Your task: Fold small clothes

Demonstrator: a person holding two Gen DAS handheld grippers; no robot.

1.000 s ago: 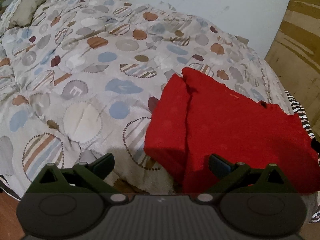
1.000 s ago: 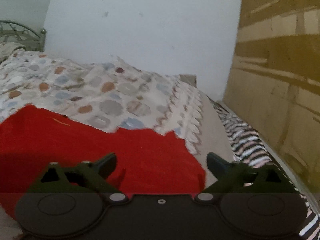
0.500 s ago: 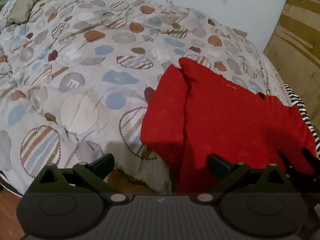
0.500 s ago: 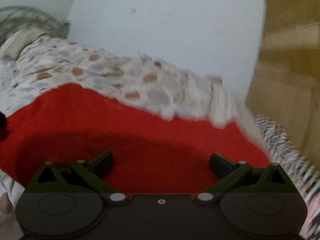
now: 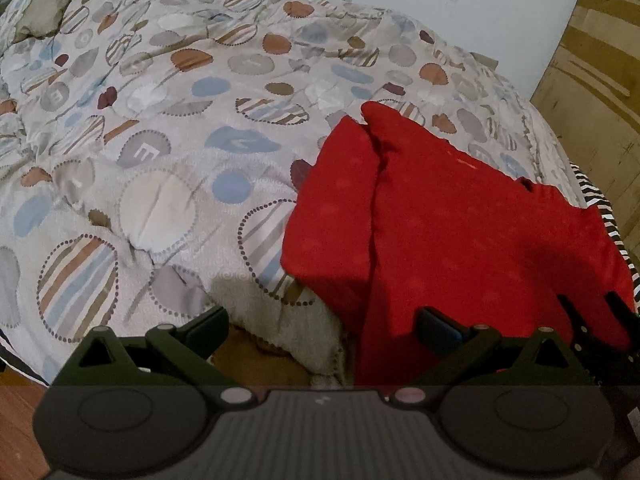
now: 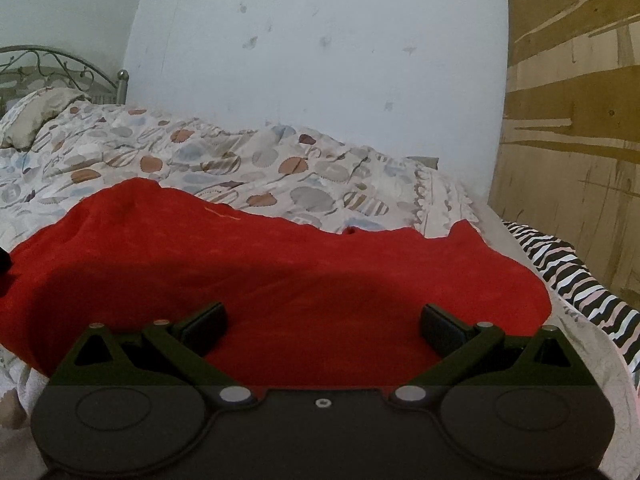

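Your left gripper (image 5: pixel 322 328) is wide open w/ nothing in it, hovering over the near edge of the bed; its right finger sits over the red garment (image 5: pixel 460 232), its left finger over the quilt (image 5: pixel 168 152). Your right gripper (image 6: pixel 322 326) is also spread wide, empty, both fingers over the same red cloth (image 6: pixel 280 272). The garment lies flat-ish at the bed's near right corner, one flap folded along its left side, its front draping over the edge. Around it: a striped black-and-white sheet (image 6: pixel 576 280) at the right edge, a pillow (image 6: pixel 32 120) and metal headboard (image 6: pixel 48 64) at the far left, white wall (image 6: pixel 320 60) behind, wood panel (image 6: pixel 576 128) to the right. Only readable writing: a letter "E" (image 5: pixel 143 151) printed on a quilt circle.
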